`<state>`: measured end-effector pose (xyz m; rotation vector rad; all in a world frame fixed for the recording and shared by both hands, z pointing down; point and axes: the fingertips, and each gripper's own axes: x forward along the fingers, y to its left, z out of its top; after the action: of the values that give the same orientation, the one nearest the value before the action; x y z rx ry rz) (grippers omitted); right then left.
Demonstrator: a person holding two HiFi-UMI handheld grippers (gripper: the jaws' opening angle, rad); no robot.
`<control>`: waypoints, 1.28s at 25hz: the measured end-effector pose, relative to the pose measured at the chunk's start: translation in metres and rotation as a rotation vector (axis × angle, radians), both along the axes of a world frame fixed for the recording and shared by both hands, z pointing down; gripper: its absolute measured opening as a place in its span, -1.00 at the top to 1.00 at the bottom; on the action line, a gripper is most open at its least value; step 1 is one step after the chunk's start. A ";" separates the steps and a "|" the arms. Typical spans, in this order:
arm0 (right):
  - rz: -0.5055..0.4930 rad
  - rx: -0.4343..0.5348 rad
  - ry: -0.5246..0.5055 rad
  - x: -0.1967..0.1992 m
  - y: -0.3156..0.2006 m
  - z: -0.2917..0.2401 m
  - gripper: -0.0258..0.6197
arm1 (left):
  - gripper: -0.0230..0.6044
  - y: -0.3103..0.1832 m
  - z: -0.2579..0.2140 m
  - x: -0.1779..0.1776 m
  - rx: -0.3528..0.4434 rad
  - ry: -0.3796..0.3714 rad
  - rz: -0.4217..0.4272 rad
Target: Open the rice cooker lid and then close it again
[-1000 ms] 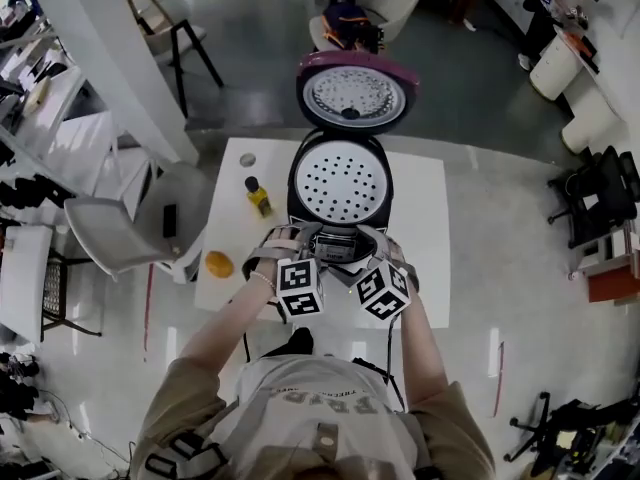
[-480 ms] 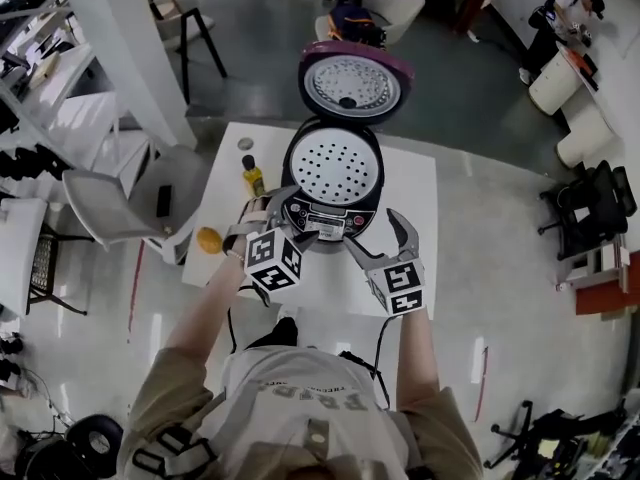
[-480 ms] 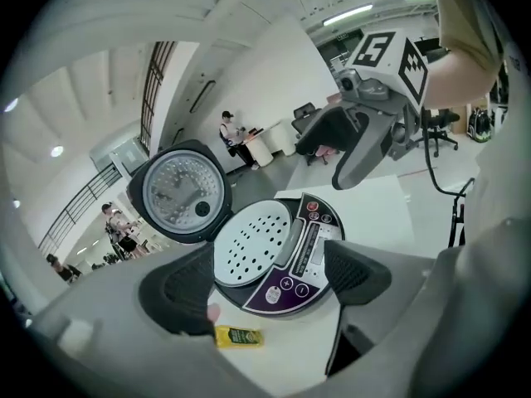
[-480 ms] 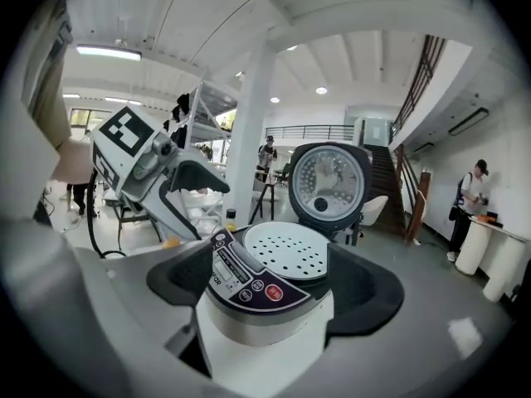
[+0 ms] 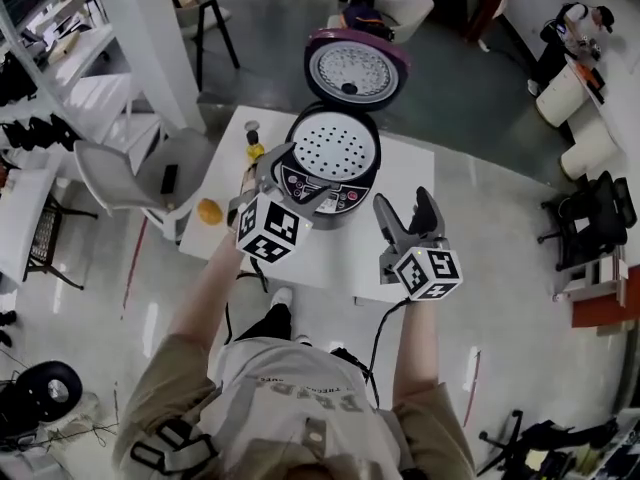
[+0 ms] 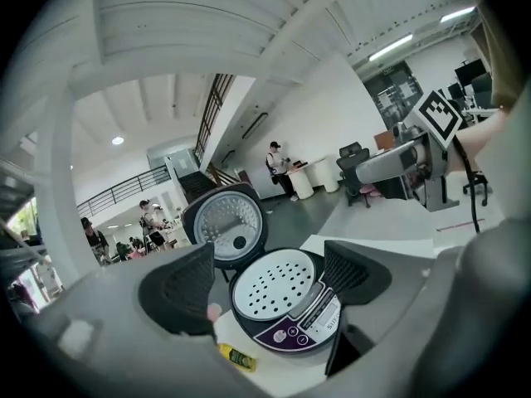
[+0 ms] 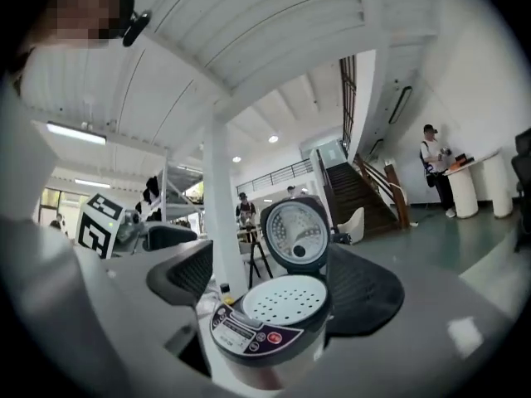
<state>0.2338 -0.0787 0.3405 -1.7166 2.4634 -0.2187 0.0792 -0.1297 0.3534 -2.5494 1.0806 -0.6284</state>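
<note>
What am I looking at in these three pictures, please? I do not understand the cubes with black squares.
There is no robot here. A person stands at a white table and holds a gripping tool in each hand: the left tool and the right tool. The marked cubes are parts of these tools. One picture comes from a camera on the person's head, looking down. The other two come from cameras on the tools, looking along their jaws. On the table stands a rice cooker with its lid open, beside a small yellow bottle and an orange round thing. Both tools have their jaws apart and hold nothing.
</note>
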 end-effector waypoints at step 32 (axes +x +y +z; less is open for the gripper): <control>0.046 0.112 0.128 0.008 -0.155 -0.071 -0.35 | -0.43 -0.191 -0.082 -0.013 0.046 0.059 0.128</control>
<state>0.2418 -0.2334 0.2697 -1.7898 2.4674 0.0344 0.0657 -0.3208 0.2710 -2.5875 0.9298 -0.4924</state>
